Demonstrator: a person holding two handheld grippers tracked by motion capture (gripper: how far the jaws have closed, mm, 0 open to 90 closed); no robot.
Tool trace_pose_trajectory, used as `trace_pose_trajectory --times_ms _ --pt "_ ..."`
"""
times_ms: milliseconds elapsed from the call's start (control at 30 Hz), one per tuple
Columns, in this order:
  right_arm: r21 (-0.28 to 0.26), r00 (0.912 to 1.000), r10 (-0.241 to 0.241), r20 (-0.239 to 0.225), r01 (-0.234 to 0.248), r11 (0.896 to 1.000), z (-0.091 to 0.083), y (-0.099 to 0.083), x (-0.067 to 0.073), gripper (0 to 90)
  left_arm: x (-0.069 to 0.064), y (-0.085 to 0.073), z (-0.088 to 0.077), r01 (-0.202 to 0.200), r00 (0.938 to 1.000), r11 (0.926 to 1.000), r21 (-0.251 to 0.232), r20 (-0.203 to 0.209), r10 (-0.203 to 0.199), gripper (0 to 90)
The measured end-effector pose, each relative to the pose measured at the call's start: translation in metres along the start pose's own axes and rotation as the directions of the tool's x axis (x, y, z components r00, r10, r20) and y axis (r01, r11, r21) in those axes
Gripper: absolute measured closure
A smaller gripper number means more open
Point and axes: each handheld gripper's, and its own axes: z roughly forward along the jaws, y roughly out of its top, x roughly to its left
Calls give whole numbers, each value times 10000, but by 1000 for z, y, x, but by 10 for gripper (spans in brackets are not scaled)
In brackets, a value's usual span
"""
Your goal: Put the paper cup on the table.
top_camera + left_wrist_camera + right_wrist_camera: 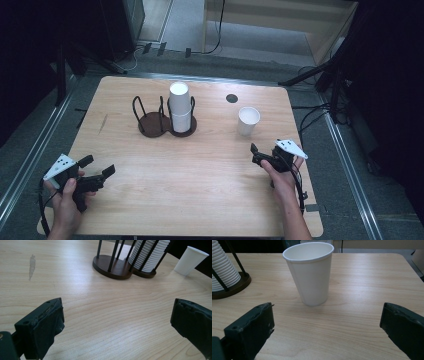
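**White cup upright ahead of my open right gripper**

The single white paper cup [308,272] stands upright, mouth up, on the light wooden table [200,175], toward its far right part. In my right gripper view it sits straight ahead, centred between the two black jaws but still beyond them, touching neither.

My right gripper [260,155] rests low over the table just near the cup's near side, jaws spread wide with nothing between them. My right hand [282,180] wraps its handle.

Left of the cup stands the dark brown two-ring cup holder with black wire posts [162,122]. Its right ring carries a tall stack of white paper cups [180,107]; its left ring is bare wood. A small black round hole [231,98] sits in the tabletop beyond the single cup.

My left gripper [97,167] lies at the near left corner, well apart from the cup, jaws also wide apart and holding nothing, with my left hand [67,195] on it. A pale scuff mark [31,265] shows on the wood ahead of it.
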Motion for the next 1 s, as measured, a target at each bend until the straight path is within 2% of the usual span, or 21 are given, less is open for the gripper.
trace_pose_trajectory --times_ms 500,1000 --pt "-106 9989 234 411 -230 9997 -34 -18 -26 0 0 0 0 13 10000 10000 0 -18 -13 0" --pt "-77 9973 135 721 -130 9999 -64 -35 -40 0 0 -1 1 56 10000 10000 -44 -16 -56 0"
